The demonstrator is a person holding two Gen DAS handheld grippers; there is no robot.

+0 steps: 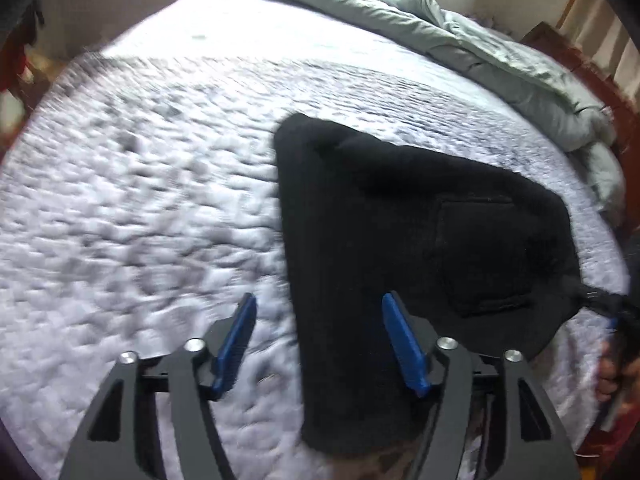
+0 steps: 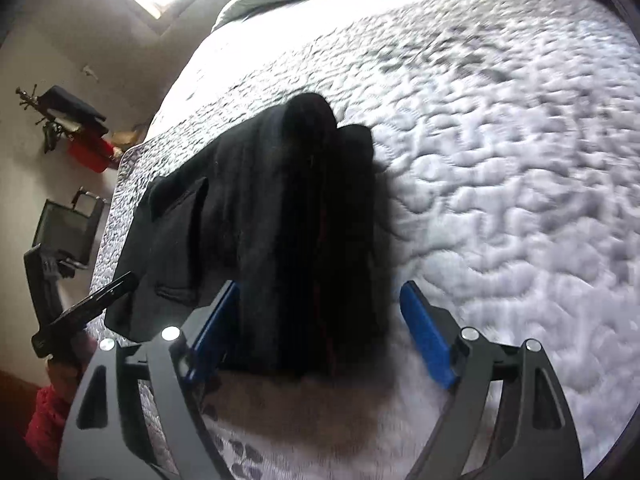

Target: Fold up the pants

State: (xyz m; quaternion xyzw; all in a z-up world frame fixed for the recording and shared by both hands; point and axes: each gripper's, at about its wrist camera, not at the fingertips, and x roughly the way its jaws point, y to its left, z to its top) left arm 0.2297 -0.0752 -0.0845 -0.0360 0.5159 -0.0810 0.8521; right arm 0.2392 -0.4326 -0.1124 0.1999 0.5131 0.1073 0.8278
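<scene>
Black pants [image 1: 380, 216] seemingly near bed edge [image 2: 116, 208]

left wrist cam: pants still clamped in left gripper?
No. The left gripper stands open, blue pads clear of the black pants lying on the bed.

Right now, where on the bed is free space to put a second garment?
Free: the white quilt left of the black pants, up to the green duvet. Crowded: the near edge, where both grippers straddle the pants.

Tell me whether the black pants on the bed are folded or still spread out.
Folded. The black fabric pants lie in a compact stacked bundle on the white quilted bedspread, a back pocket facing up and no legs stretched out.
</scene>
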